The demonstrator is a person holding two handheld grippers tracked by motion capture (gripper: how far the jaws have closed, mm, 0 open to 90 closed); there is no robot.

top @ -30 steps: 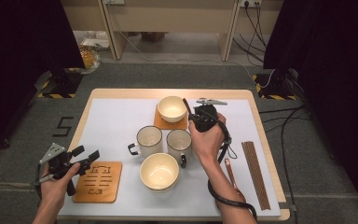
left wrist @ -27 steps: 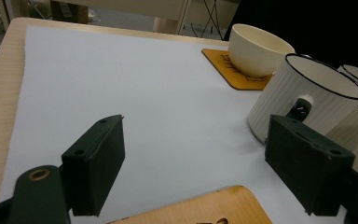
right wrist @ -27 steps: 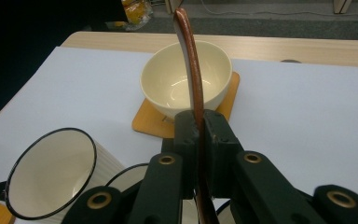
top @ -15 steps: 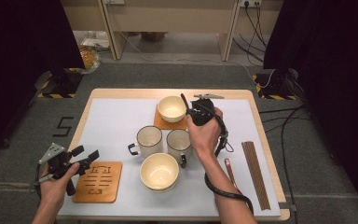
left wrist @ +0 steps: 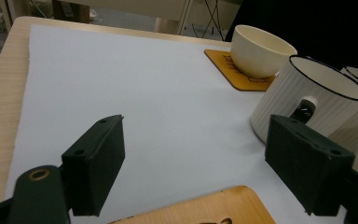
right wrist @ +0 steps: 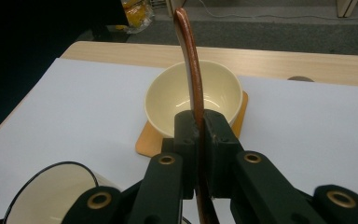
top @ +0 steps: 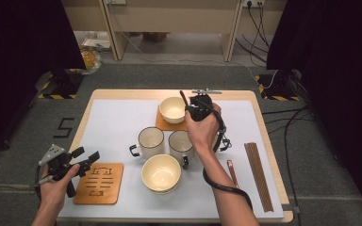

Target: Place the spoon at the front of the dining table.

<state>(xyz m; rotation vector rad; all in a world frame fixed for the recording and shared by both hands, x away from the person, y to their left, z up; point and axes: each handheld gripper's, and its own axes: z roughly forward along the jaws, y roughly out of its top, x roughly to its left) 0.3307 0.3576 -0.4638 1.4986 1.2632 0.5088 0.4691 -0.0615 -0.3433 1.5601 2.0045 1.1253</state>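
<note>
right gripper [right wrist: 198,126]: jaws clamped on a slim reddish-brown wooden stick [right wrist: 192,70], which rises from between the pads | cream ceramic bowl [right wrist: 193,100] on an orange wooden coaster [right wrist: 145,140]: just beyond the jaw tips | left gripper [left wrist: 193,163]: jaws apart, nothing between them, white ribbed mug [left wrist: 307,100] beside its right jaw

overhead; tool cameras share bowl [right wrist: 193,100]
</note>
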